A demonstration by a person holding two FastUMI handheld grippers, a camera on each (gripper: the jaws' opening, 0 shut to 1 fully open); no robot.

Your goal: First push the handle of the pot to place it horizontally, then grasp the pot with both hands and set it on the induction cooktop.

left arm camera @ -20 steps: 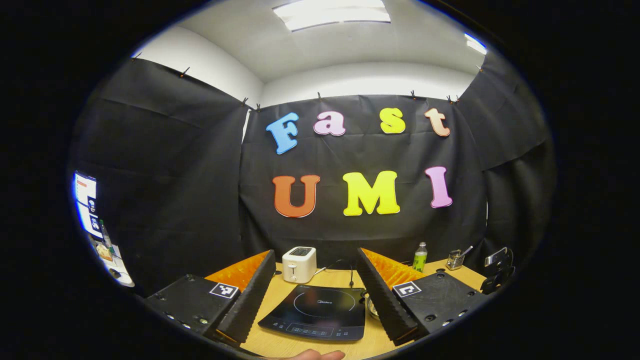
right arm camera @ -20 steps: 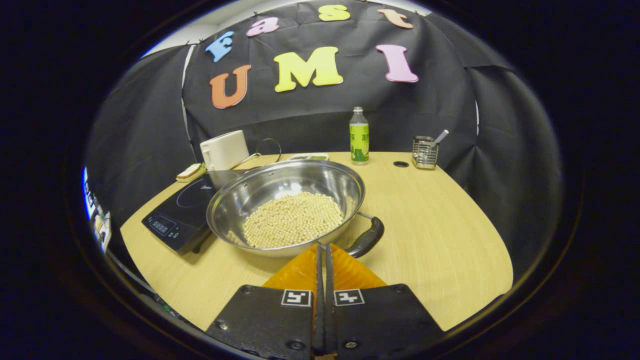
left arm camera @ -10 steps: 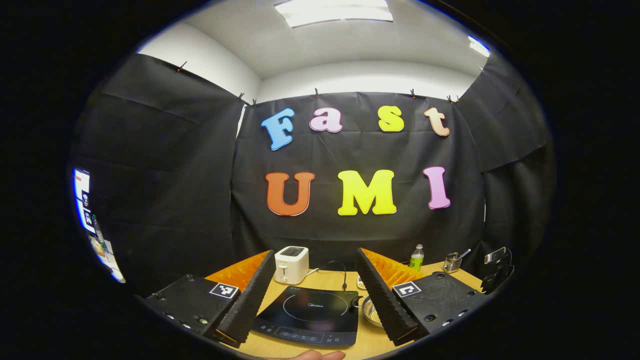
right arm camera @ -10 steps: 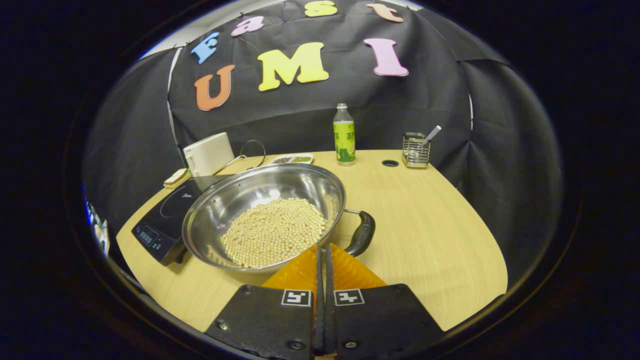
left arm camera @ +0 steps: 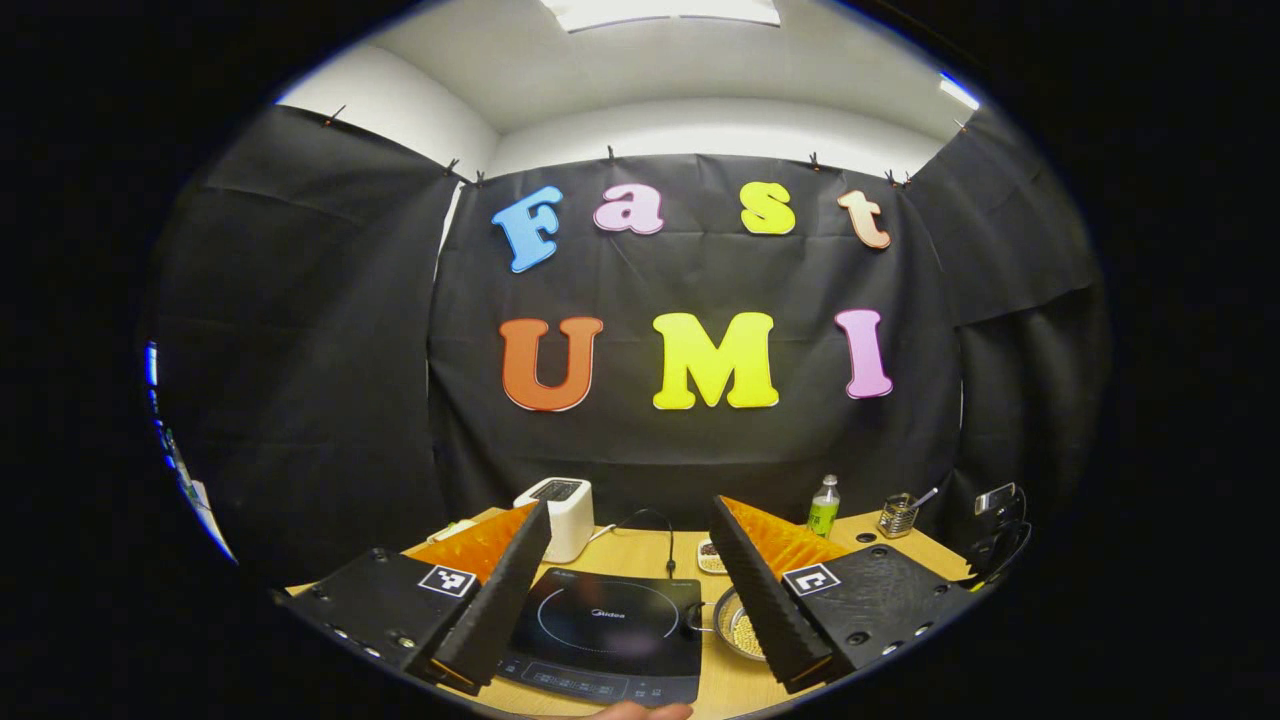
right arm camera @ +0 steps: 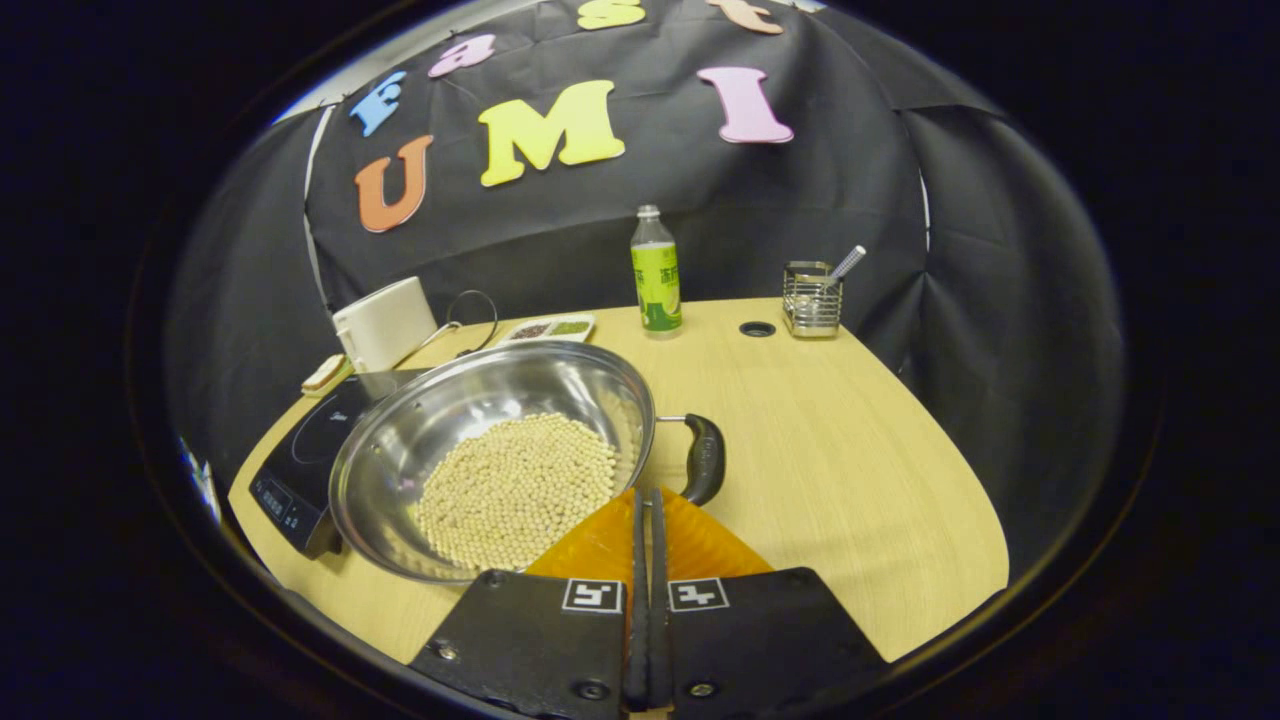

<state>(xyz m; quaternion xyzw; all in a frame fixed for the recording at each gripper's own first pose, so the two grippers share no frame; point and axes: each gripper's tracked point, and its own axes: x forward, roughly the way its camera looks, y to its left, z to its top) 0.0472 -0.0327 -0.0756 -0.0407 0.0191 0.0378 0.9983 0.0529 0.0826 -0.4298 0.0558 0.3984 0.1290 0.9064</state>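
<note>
Pot [right arm camera: 490,450] handle [right arm camera: 703,458] has swung; right gripper [right arm camera: 646,500] pressed together, left gripper [left arm camera: 630,545] spread

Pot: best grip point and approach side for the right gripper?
Take the pot by its dark loop handle on the side nearest the right gripper. It stands off the steel wall, leaving room for the jaws, now shut. The smooth, flared rim and the bean-like grains inside suggest keeping it level. Best guess only.
</note>
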